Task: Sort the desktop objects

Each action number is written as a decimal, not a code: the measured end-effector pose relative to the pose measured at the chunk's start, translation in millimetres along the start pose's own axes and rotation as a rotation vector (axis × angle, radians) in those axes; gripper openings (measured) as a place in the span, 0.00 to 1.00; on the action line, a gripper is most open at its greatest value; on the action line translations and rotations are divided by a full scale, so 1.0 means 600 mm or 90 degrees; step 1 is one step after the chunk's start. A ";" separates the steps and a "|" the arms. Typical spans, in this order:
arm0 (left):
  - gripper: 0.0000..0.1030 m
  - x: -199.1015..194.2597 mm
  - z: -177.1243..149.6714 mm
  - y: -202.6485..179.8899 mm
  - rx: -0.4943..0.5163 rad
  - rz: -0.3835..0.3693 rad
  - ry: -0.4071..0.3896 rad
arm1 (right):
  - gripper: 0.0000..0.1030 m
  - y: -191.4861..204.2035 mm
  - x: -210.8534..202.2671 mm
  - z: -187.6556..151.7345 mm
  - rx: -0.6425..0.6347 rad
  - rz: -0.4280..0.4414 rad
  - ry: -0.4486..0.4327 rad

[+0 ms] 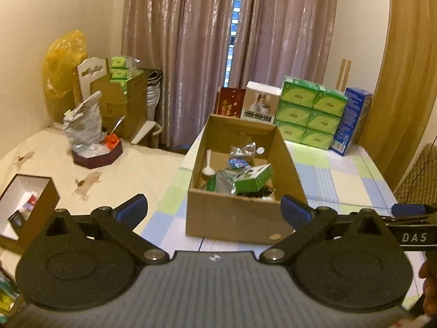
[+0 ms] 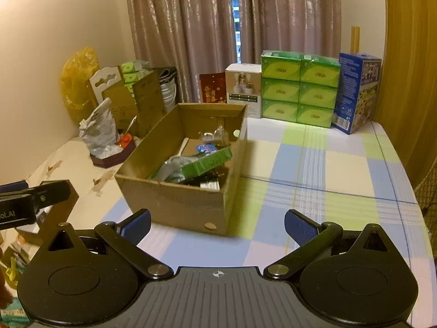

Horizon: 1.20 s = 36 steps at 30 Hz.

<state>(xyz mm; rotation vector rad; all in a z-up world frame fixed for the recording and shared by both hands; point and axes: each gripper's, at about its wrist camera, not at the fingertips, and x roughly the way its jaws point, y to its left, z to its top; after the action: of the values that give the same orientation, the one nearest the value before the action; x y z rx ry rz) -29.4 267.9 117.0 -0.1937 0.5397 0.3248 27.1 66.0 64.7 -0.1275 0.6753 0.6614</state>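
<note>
An open cardboard box (image 1: 240,218) stands on the checkered tablecloth, straight ahead in the left wrist view. It holds a green carton (image 1: 252,180), a white spoon (image 1: 208,164), silver packets and other small items. My left gripper (image 1: 215,209) is open wide just short of the box's near wall, with nothing between its blue pads. In the right wrist view the same box (image 2: 174,202) lies ahead to the left, the green carton (image 2: 209,161) tilted on top. My right gripper (image 2: 218,227) is also open and empty, near the box's right front corner.
A small brown box with a white inside (image 1: 27,207) sits at the near left. A dark hexagonal tray (image 1: 98,155) holds a crumpled foil bag. Stacked green tissue packs (image 1: 308,114), a blue carton (image 1: 352,120) and a white box (image 1: 259,104) line the back. Wire mesh (image 1: 418,175) stands at the right.
</note>
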 end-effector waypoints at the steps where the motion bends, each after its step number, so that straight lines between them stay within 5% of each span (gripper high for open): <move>1: 0.99 -0.005 -0.004 -0.002 0.004 0.003 0.005 | 0.98 -0.001 -0.006 -0.005 -0.002 0.000 0.001; 16: 0.99 -0.064 -0.042 -0.025 0.001 0.011 0.059 | 0.98 0.003 -0.075 -0.047 -0.005 -0.005 -0.011; 36: 0.99 -0.083 -0.054 -0.046 0.018 0.018 0.041 | 0.98 0.010 -0.083 -0.056 -0.009 -0.015 -0.014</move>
<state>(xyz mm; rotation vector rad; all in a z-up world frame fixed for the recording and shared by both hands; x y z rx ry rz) -75.3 221.1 118.8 -0.1692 0.6116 0.3391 -23.8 34.1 70.0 -0.1402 0.6466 0.6434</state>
